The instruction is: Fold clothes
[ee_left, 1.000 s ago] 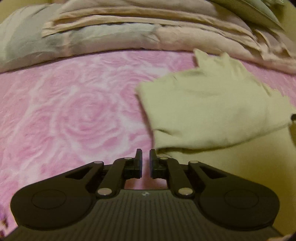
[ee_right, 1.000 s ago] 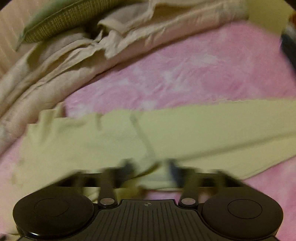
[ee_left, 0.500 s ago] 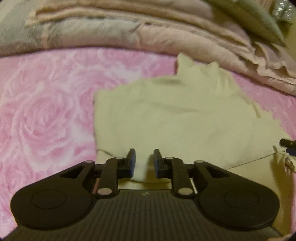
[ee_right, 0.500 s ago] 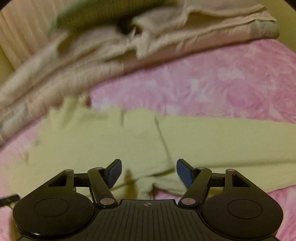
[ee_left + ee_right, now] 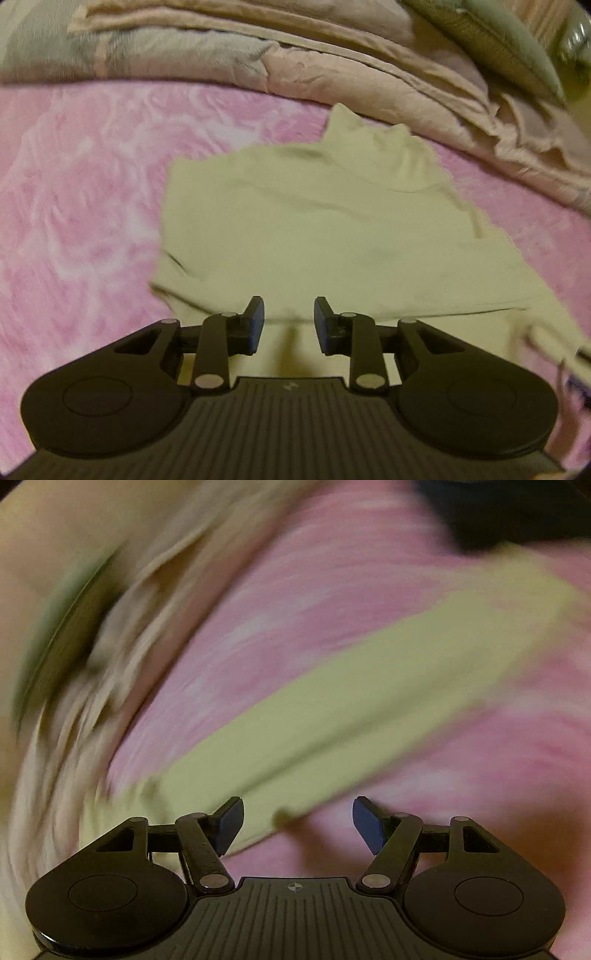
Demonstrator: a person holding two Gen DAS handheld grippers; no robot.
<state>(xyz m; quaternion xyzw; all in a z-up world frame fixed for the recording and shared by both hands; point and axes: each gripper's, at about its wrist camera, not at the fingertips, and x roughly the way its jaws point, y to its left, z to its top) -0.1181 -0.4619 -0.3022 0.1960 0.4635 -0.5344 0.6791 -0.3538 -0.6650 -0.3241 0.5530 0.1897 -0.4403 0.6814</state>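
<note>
A pale yellow-green long-sleeved top (image 5: 314,236) lies partly folded on the pink rose-patterned bed cover (image 5: 81,206). Its collar points toward the bedding at the back. My left gripper (image 5: 288,325) is open and empty, just above the near folded edge of the top. In the right wrist view, which is heavily blurred, a long strip of the top, seemingly a sleeve (image 5: 351,701), runs diagonally across the pink cover (image 5: 480,768). My right gripper (image 5: 297,821) is wide open and empty, over the near end of that strip.
A pile of beige and grey quilts (image 5: 258,62) lies along the back of the bed, with a green pillow (image 5: 491,44) on top at the right. The quilts show as blur in the right wrist view (image 5: 74,664). A dark shape (image 5: 517,513) sits at its top right.
My left gripper moved right over the top and opened. My right gripper let go of the cloth, opened wide and is now swinging fast, blurring its view.
</note>
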